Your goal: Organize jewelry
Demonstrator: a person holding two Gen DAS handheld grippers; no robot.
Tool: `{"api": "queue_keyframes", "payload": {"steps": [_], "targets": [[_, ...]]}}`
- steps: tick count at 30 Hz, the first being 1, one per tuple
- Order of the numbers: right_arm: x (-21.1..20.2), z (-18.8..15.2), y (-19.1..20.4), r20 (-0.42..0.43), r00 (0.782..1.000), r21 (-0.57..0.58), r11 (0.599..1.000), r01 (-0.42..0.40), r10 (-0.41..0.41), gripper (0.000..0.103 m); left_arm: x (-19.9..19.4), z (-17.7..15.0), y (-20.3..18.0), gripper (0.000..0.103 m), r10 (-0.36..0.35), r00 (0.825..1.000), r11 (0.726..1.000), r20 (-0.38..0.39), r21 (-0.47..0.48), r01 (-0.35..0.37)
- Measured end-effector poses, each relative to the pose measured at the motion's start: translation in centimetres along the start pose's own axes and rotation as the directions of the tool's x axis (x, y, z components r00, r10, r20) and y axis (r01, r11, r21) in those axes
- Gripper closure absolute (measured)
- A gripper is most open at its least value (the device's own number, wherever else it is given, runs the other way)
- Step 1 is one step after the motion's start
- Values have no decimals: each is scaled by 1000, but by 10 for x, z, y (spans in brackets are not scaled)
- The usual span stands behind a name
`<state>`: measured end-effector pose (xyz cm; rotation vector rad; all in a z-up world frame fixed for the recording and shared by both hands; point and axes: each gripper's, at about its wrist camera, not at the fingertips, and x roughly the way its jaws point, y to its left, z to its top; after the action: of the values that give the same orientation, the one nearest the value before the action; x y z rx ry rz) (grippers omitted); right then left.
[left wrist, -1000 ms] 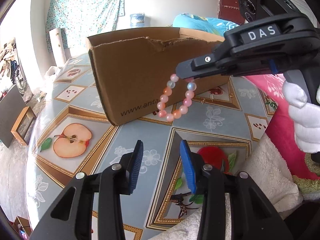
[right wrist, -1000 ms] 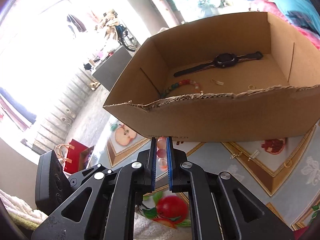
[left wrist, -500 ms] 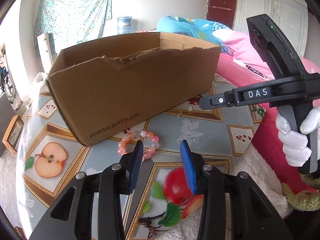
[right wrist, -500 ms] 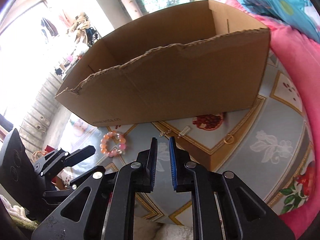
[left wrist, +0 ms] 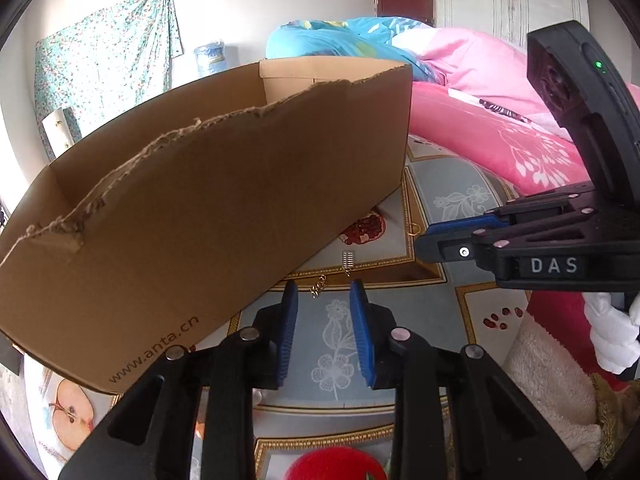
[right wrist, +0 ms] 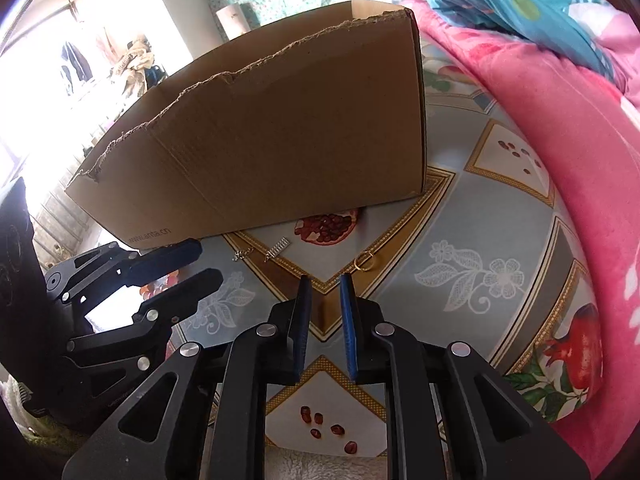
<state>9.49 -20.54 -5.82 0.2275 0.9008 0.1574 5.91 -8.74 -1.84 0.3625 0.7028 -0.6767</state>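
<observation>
Left gripper parted wide, holding nothing, hovering over worktop; right gripper parted narrower, also empty; gold ring, silver clip and small chain lie on worktop just before cardboard box.
</observation>
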Motion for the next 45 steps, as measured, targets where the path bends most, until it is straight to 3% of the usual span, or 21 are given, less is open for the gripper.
{"api": "queue_keyframes", "payload": {"steps": [5,10,16,26,40,45], "targets": [[1,-7,-13,3,1000,10,1000,-22,22,88,19,5,-5,88,27,999,998,-41,49,-25],[-2,-8,-21,9,999,23,999,-49,49,88,23,7,-6,89,54,998,995,-44,89,-50],[-2,-7,-24,15,998,24,998,-58,58,88,25,7,-10,101,58,998,992,-41,112,-53],[-19,-5,-24,31,999,10,999,-40,39,85,-3,8,-5,103,22,1000,999,-11,49,-21],[-21,0,-13,72,995,-84,993,81,-75,81,-13,-2,-4,103,-31,999,998,-28,-53,29],[-13,-1,-2,95,988,-178,974,141,-125,81,-10,0,-2,103,-41,998,997,-39,-67,38]]}}
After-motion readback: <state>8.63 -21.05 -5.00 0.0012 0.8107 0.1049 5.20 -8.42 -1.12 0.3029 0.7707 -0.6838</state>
